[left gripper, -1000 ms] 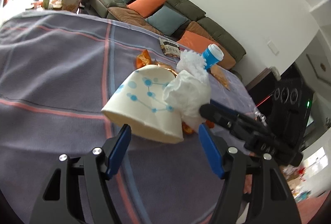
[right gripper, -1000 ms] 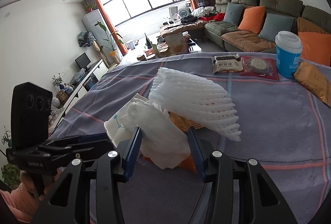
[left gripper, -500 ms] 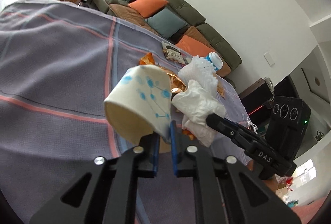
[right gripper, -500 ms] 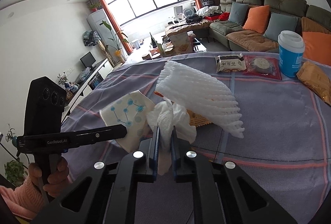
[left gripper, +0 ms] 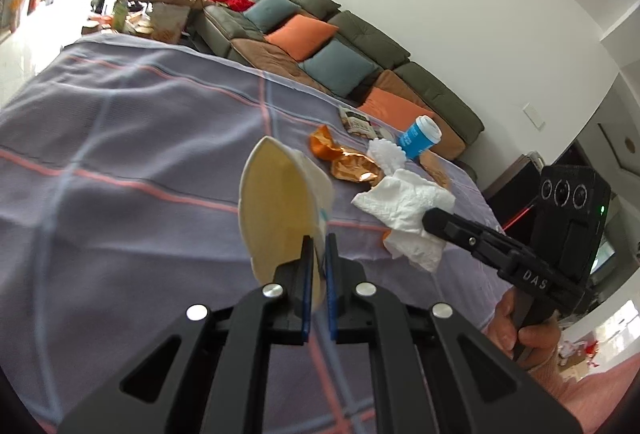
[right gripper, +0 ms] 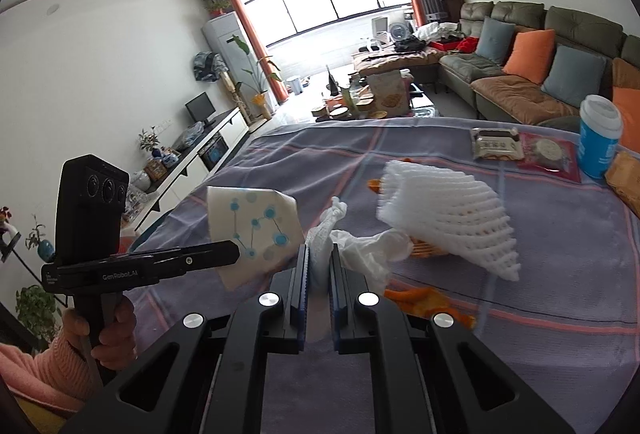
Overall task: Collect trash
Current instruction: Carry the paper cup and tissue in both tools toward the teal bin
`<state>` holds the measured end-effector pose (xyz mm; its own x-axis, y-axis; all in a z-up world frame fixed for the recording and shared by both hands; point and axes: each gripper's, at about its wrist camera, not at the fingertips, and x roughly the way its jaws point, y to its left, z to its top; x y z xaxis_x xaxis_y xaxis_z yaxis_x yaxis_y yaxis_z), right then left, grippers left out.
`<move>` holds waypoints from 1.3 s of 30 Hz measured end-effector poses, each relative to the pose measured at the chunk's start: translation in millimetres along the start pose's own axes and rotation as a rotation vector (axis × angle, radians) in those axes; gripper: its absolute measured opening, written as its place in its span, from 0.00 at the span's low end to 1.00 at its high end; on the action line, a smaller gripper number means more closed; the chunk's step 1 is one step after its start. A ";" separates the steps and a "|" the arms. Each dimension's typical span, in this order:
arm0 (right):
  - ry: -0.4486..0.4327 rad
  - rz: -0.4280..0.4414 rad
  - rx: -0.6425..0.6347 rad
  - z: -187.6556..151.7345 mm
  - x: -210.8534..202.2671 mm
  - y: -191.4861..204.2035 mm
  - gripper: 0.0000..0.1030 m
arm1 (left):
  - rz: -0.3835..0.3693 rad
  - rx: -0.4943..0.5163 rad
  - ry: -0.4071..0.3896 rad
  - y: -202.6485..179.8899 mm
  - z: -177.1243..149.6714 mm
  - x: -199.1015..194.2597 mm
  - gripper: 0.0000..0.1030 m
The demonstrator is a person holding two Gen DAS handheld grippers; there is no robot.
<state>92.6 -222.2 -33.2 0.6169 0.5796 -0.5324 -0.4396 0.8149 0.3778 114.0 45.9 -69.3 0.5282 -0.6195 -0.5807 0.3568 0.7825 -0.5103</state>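
Living room, cloth-covered bench: left tool clamps paper cup, right tool clamps tissue; foam net, wrappers left.

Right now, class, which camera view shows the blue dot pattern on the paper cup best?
The right wrist view: the paper cup, flattened in the left gripper, turns its printed side to that camera. The left wrist view shows only the cup's open mouth and plain inside, with barely a blue speck.
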 end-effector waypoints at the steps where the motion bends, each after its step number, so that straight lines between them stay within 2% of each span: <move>1: 0.002 0.010 -0.007 0.6 1.5 3.9 0.09 | 0.004 0.000 -0.004 1.3 -1.8 -5.1 0.07; 12: 0.026 0.079 -0.050 5.9 24.1 32.0 0.09 | 0.083 0.037 -0.058 11.5 -18.9 -55.7 0.07; 20: 0.048 0.116 -0.087 8.7 40.2 53.6 0.09 | 0.099 0.027 -0.083 19.2 -26.4 -79.8 0.07; 22: 0.055 0.120 -0.084 8.4 44.5 53.9 0.09 | 0.086 0.010 -0.064 23.2 -27.0 -76.5 0.10; 24: 0.063 0.117 -0.077 6.6 46.7 52.2 0.09 | 0.077 -0.002 -0.056 26.8 -27.7 -72.8 0.27; 25: 0.067 0.118 -0.074 5.1 47.7 52.6 0.09 | 0.076 -0.002 -0.055 28.1 -28.0 -70.1 0.31; 28: 0.084 0.117 -0.062 2.9 53.7 50.5 0.09 | 0.053 -0.021 -0.044 34.0 -27.4 -62.5 0.33; 30: 0.091 0.119 -0.057 1.6 54.9 49.4 0.09 | 0.042 -0.047 -0.041 39.3 -26.9 -58.0 0.31; 31: 0.093 0.119 -0.056 1.7 55.7 49.2 0.09 | 0.031 -0.060 -0.040 41.9 -27.5 -56.7 0.26; 32: 0.096 0.118 -0.056 1.6 57.0 49.7 0.09 | 0.024 -0.072 -0.040 44.2 -27.4 -55.0 0.13; 34: 0.098 0.118 -0.058 3.4 60.1 50.8 0.09 | 0.002 -0.085 -0.053 46.5 -27.8 -55.3 0.09; 39: 0.096 0.127 -0.071 8.4 64.1 56.5 0.09 | 0.024 -0.069 -0.078 44.1 -28.6 -63.6 0.05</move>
<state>112.8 -139.0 -39.5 0.4896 0.6726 -0.5549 -0.5570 0.7309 0.3944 74.1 118.0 -73.0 0.5951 -0.5916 -0.5439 0.2906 0.7894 -0.5407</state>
